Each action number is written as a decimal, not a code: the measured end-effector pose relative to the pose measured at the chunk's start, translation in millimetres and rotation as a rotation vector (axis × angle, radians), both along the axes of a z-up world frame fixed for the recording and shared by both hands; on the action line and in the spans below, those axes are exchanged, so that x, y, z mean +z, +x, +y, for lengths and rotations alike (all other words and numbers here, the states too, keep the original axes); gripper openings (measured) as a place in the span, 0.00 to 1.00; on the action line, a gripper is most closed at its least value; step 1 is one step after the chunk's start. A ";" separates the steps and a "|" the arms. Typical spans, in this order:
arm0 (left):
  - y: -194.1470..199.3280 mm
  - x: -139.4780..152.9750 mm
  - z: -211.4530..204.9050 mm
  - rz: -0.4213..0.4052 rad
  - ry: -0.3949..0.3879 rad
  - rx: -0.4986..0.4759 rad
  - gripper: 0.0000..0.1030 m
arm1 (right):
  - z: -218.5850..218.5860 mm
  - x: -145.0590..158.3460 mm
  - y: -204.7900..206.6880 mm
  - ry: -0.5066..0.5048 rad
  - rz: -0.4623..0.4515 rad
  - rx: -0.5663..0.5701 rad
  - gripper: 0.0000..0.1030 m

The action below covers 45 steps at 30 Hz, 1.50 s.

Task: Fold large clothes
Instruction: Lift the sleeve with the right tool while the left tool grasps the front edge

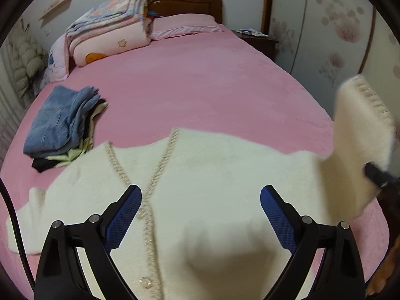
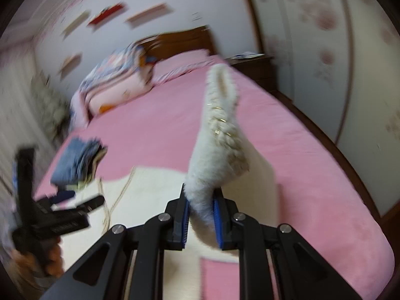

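A fluffy cream cardigan (image 1: 212,175) with beaded trim and buttons lies spread on the pink bed (image 1: 200,82). My left gripper (image 1: 201,195) hangs open above the cardigan's front, nothing between its blue pads. My right gripper (image 2: 201,200) is shut on the cardigan's sleeve (image 2: 220,135), which stands lifted off the bed with its trimmed cuff pointing up. In the left wrist view that raised sleeve (image 1: 360,135) shows at the far right with a black gripper tip (image 1: 375,175) under it. The right wrist view catches the left gripper (image 2: 75,202), blurred, at the left with a hand (image 2: 52,260) on it.
A stack of folded clothes topped by blue jeans (image 1: 62,122) sits on the bed's left side. Folded quilts (image 1: 107,32) and a pillow (image 1: 185,25) lie by the wooden headboard (image 1: 182,2). A nightstand (image 1: 257,40) and a flowered wardrobe (image 1: 332,32) stand to the right.
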<state>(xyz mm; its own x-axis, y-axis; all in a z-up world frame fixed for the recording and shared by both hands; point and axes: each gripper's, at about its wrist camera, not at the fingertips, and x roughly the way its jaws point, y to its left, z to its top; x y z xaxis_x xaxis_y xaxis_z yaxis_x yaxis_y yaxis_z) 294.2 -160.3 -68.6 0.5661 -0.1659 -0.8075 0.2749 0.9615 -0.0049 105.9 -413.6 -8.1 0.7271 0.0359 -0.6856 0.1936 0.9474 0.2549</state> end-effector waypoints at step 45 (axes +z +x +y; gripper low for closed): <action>27.6 -159.9 -74.0 0.496 -0.395 -0.141 0.25 | 63.0 -128.3 -42.4 -0.059 0.223 0.000 0.63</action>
<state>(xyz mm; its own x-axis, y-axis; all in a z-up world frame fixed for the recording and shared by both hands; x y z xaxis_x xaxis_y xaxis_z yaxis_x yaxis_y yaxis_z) 321.8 -234.3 -228.5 0.0925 -0.5495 -0.8304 0.2723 0.8161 -0.5097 63.6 -350.6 -136.4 0.5570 -0.0093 -0.8305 0.2391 0.9594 0.1496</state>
